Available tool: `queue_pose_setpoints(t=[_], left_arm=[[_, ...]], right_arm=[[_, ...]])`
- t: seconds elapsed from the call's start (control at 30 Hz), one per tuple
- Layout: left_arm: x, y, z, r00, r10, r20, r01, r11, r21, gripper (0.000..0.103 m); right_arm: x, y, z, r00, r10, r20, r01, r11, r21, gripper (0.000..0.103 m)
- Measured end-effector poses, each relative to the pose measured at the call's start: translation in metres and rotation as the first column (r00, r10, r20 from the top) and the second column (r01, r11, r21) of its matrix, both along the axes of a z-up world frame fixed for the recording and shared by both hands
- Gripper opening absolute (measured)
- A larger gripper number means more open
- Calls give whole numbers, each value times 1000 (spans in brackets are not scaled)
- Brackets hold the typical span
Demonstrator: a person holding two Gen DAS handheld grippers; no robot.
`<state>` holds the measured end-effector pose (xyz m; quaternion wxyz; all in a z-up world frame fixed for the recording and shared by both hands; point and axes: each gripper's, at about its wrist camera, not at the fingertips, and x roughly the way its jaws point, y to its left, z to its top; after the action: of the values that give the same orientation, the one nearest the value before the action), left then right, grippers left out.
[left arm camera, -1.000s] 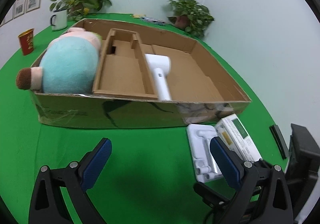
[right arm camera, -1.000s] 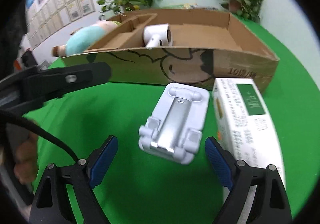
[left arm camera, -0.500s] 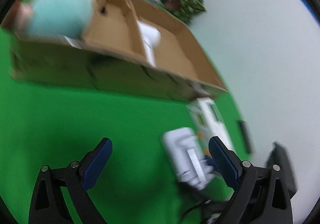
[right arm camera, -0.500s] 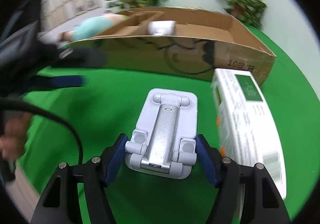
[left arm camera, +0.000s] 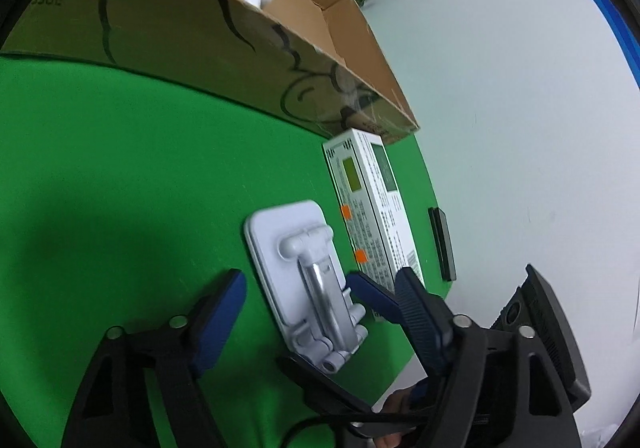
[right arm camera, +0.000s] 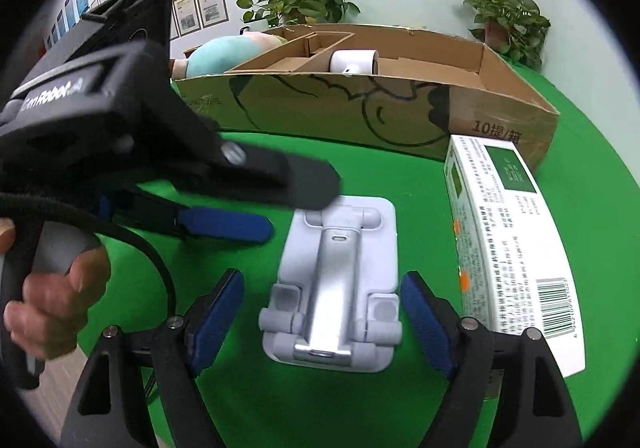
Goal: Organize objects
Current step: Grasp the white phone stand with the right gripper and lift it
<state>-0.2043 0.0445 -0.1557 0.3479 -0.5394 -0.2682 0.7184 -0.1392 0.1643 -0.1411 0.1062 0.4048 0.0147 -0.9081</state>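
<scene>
A white folding phone stand [right arm camera: 336, 288] lies flat on the green table, also seen in the left wrist view [left arm camera: 308, 280]. My right gripper [right arm camera: 322, 308] is open with a blue pad on each side of the stand, not touching it. My left gripper [left arm camera: 320, 300] is open too, straddling the stand from the left, and it shows in the right wrist view [right arm camera: 240, 200]. A white and green carton [right arm camera: 504, 240] lies just right of the stand. The cardboard box [right arm camera: 360, 108] behind holds a white hair dryer [right arm camera: 354, 62] and a teal plush toy [right arm camera: 224, 56].
Potted plants [right arm camera: 296, 0] stand behind the box by the wall. A small black flat object [left arm camera: 442, 244] lies at the table's right edge. Framed papers hang on the left wall.
The right gripper closed in on the stand half a second ago and now stands wider open around it. The left gripper swung down and right to the stand.
</scene>
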Motion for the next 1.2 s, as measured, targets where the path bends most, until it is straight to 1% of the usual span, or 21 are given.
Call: queue_pose_setpoints(t=[0.03, 0.07, 0.1, 0.13, 0.2, 0.27, 0.3, 0.4, 0.43, 0.5, 0.53, 0.6, 0.7, 0.9, 1.03, 1.2], left_arm=[[2, 2, 0, 1000, -2, 0, 2, 1000, 2, 69], [5, 4, -1, 1000, -5, 0, 5, 1000, 7, 69], [7, 5, -1, 1000, -5, -3, 6, 1000, 7, 68], [9, 6, 0, 1000, -4, -11, 4, 1000, 3, 67], [10, 7, 1, 1000, -3, -16, 3, 1000, -13, 64], [10, 6, 1, 1000, 2, -10, -2, 1000, -20, 58], [10, 5, 1, 1000, 6, -6, -6, 1000, -27, 54], [9, 1, -1, 1000, 22, 2, -22, 999, -44, 43], [9, 0, -2, 1000, 28, 4, -27, 998, -49, 40], [9, -1, -2, 999, 38, 8, -38, 998, -55, 36], [9, -1, -2, 999, 43, 11, -42, 997, -57, 32], [9, -2, -2, 999, 47, 16, -46, 997, -57, 32], [10, -1, -1, 999, 44, 17, -43, 998, -53, 31], [12, 0, 14, 999, 31, -18, -33, 998, -59, 30], [13, 0, 36, 997, 25, -70, -29, 998, -60, 29], [13, -4, 74, 987, 18, -157, -29, 997, -66, 28]], right_arm=[[0, -1, -1, 1000, -6, -1, 6, 1000, 8, 80], [-1, -3, -2, 1000, -13, 0, 13, 999, 29, 76], [-1, -5, -3, 1000, -22, 0, 22, 998, 59, 70], [-1, -4, -3, 1000, -28, 2, 27, 997, 75, 68], [0, -3, -3, 1000, -28, 9, 27, 997, 71, 67], [1, -2, -3, 999, -44, 18, 42, 997, 67, 67], [2, -2, -2, 998, -55, 21, 53, 997, 63, 67], [3, 1, 0, 996, -83, 28, 83, 996, 28, 67], [4, 3, 2, 996, -88, 28, 88, 996, 1, 66], [4, 8, 4, 995, -87, 42, 90, 993, -71, 66], [3, 12, 1, 994, -86, 73, 95, 988, -122, 66], [4, 13, 2, 993, -96, 62, 104, 986, -131, 66], [9, 14, 3, 992, -104, 75, 115, 981, -155, 66], [19, 12, 7, 992, -113, 59, 120, 981, -149, 66], [19, 8, 19, 993, -122, 4, 121, 982, -143, 66], [14, 6, 40, 989, -127, -71, 117, 985, -128, 65]])
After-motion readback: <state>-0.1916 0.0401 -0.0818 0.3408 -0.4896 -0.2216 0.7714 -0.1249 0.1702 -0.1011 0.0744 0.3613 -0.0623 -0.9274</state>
